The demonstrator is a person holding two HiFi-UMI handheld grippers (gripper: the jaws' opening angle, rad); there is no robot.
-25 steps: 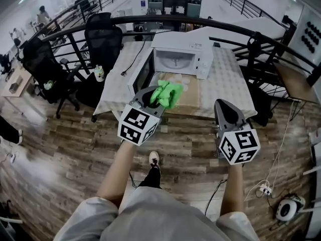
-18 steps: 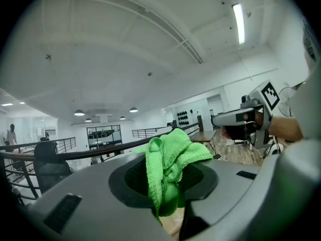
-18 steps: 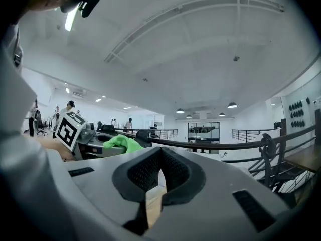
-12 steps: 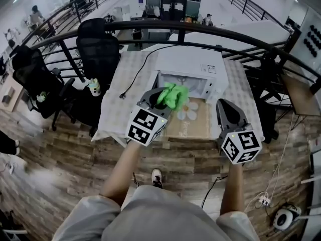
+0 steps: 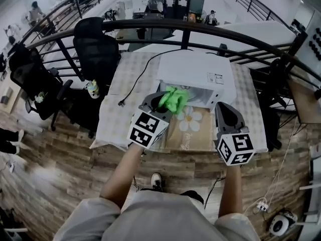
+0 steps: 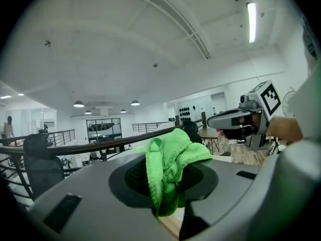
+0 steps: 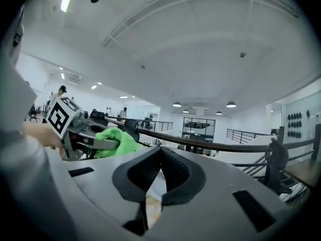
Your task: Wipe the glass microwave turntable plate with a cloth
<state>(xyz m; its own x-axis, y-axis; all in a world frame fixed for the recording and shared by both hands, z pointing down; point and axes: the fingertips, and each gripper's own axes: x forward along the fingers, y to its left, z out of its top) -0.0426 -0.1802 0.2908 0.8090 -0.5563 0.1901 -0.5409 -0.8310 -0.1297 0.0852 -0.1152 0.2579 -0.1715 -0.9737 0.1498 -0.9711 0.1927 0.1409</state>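
A bright green cloth (image 5: pixel 173 100) bunches out of my left gripper (image 5: pixel 167 103), which is shut on it and held up in front of the white microwave (image 5: pixel 196 75). The left gripper view shows the cloth (image 6: pixel 169 164) pinched between the jaws. My right gripper (image 5: pixel 224 108) hovers to the right over the table edge, shut with nothing in it; in its own view the pads meet (image 7: pixel 155 176), and the left gripper with the cloth (image 7: pixel 112 140) shows at left. The glass turntable plate is not visible in any view.
The microwave stands on a table with a checked cover (image 5: pixel 122 112); a tan mat with a flower print (image 5: pixel 191 125) lies before it. A black power cord (image 5: pixel 138 77) trails left. Office chairs (image 5: pixel 97 47), a bottle (image 5: pixel 92 89) and a dark railing (image 5: pixel 150 26) surround the table.
The table and microwave have come closer and lower in the head view as the person walked up. Both grippers stay raised, the left still holding the cloth.
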